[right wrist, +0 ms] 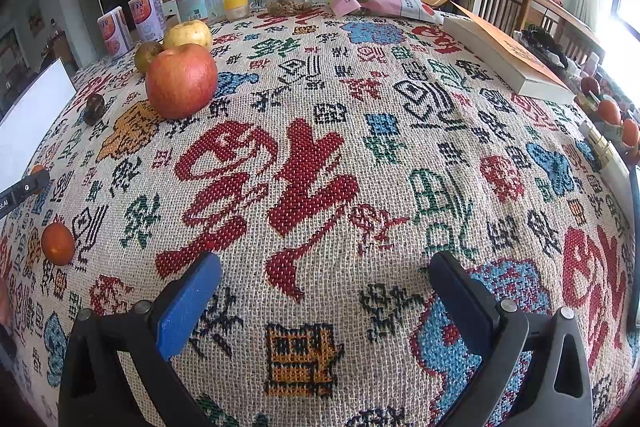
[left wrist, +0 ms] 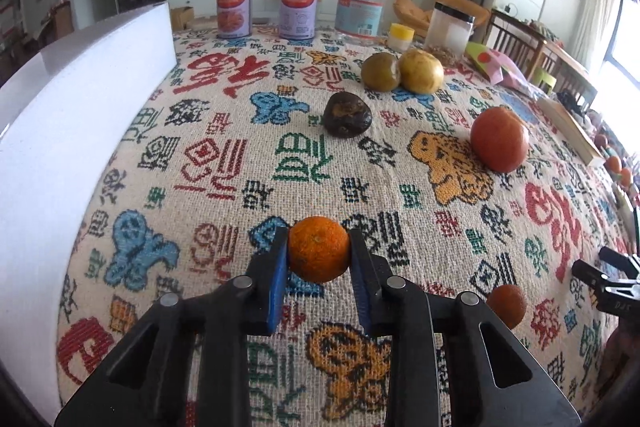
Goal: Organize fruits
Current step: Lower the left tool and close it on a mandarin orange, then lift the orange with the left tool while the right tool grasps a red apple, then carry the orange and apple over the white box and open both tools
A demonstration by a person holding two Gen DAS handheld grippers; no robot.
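Note:
My left gripper (left wrist: pixel 319 251) is shut on a small orange tangerine (left wrist: pixel 319 249), held just above the patterned tablecloth (left wrist: pixel 224 163). A second small tangerine (left wrist: pixel 507 305) lies to its right, also in the right wrist view (right wrist: pixel 58 243). A red apple (left wrist: pixel 499 139) (right wrist: pixel 181 80), a dark wrinkled fruit (left wrist: pixel 347 115) (right wrist: pixel 95 108), a green fruit (left wrist: pixel 380 71) (right wrist: pixel 146 55) and a yellow fruit (left wrist: pixel 421 71) (right wrist: pixel 187 34) lie farther back. My right gripper (right wrist: pixel 326 287) is open and empty over the cloth; it shows at the right edge of the left wrist view (left wrist: pixel 606 269).
A white box (left wrist: pixel 60 131) stands along the left side. Two cans (left wrist: pixel 234 6), jars (left wrist: pixel 362 6), a snack bag (right wrist: pixel 380 1) and a book (right wrist: pixel 508 55) sit at the back and right. More small fruits (right wrist: pixel 610 111) lie at the far right edge.

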